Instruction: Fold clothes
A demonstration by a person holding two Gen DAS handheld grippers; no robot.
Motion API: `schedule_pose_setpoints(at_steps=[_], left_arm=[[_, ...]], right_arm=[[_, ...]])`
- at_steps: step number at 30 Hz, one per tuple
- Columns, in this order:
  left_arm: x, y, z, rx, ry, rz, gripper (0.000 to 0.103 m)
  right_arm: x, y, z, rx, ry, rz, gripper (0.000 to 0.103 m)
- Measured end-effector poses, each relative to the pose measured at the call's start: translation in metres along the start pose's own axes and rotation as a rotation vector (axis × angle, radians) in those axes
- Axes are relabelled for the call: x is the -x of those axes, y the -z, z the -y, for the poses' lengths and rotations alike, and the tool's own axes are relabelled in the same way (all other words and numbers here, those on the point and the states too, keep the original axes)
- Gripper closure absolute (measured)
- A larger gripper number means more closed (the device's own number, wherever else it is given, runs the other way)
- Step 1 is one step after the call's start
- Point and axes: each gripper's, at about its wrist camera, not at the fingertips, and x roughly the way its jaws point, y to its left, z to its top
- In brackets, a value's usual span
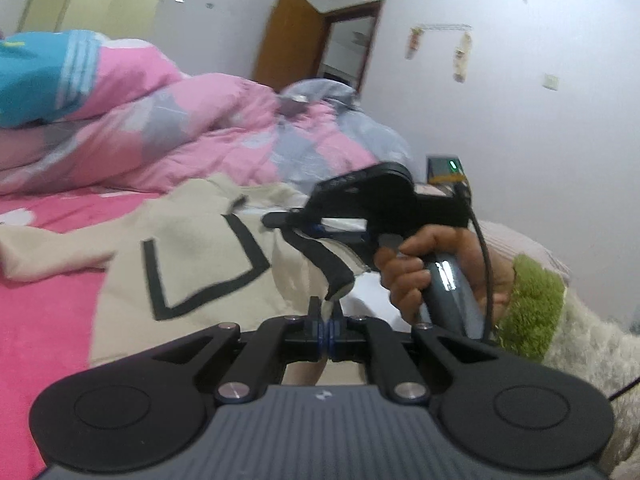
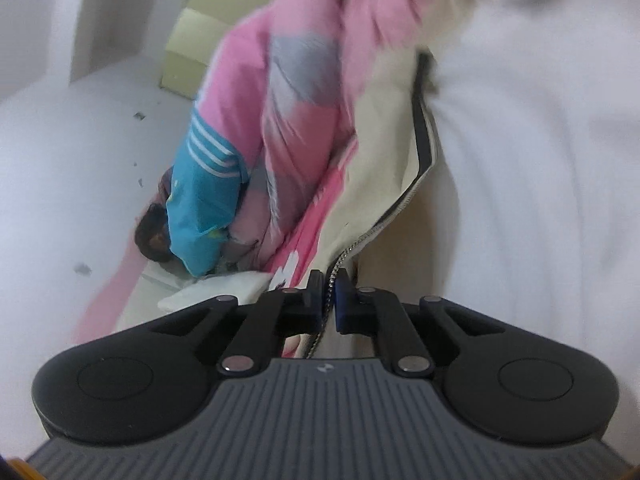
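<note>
Your left tongs and right tongs each pinch the jacket edge; it sprawls ahead, unfolded. Folding barely begun.

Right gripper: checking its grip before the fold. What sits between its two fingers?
In the right wrist view, the right gripper is shut on the zipper edge of the cream jacket.
</note>
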Motion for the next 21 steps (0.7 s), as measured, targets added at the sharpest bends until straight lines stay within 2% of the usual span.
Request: schedule_pose_setpoints(at_steps=[1, 4, 5, 6, 7, 8, 9, 11, 13, 16, 21], left_arm=[[-0.005, 0.001, 0.004, -0.016, 0.012, -0.014, 0.1], [-0.028, 0.013, 0.011, -0.041, 0.032, -0.136, 0.098], [-0.035, 0.018, 0.01, -0.029, 0.043, -0.182, 0.095], [-0.042, 0.022, 0.01, -0.018, 0.053, -0.226, 0.087], [-0.039, 0.024, 0.011, -0.02, 0.054, -0.231, 0.083], [-0.035, 0.026, 0.013, -0.023, 0.055, -0.234, 0.076], [-0.025, 0.025, 0.014, -0.033, 0.061, -0.205, 0.064], [-0.005, 0.026, 0.016, -0.048, 0.062, -0.151, 0.048], [0.016, 0.027, 0.014, -0.054, 0.049, -0.107, 0.048], [0.035, 0.027, 0.003, -0.016, -0.019, -0.098, 0.048], [0.056, 0.03, -0.029, 0.103, -0.218, -0.098, 0.053]], right_arm=[[0.001, 0.0, 0.001, 0.032, 0.041, -0.001, 0.099], [0.004, 0.001, 0.004, 0.127, 0.163, -0.007, 0.099], [0.002, 0.003, 0.012, 0.135, 0.214, -0.025, 0.098], [-0.001, 0.005, 0.02, 0.141, 0.265, -0.044, 0.096], [-0.001, 0.008, 0.027, 0.134, 0.306, -0.052, 0.095], [0.006, 0.009, 0.029, 0.118, 0.303, -0.038, 0.095], [0.012, 0.011, 0.031, 0.103, 0.297, -0.024, 0.094], [0.037, 0.015, 0.031, 0.091, 0.233, -0.003, 0.085], [0.06, 0.018, 0.027, 0.099, 0.196, 0.001, 0.075], [0.091, 0.029, 0.021, 0.117, 0.17, -0.044, 0.074], [0.116, 0.069, 0.019, 0.105, 0.167, -0.161, 0.064]])
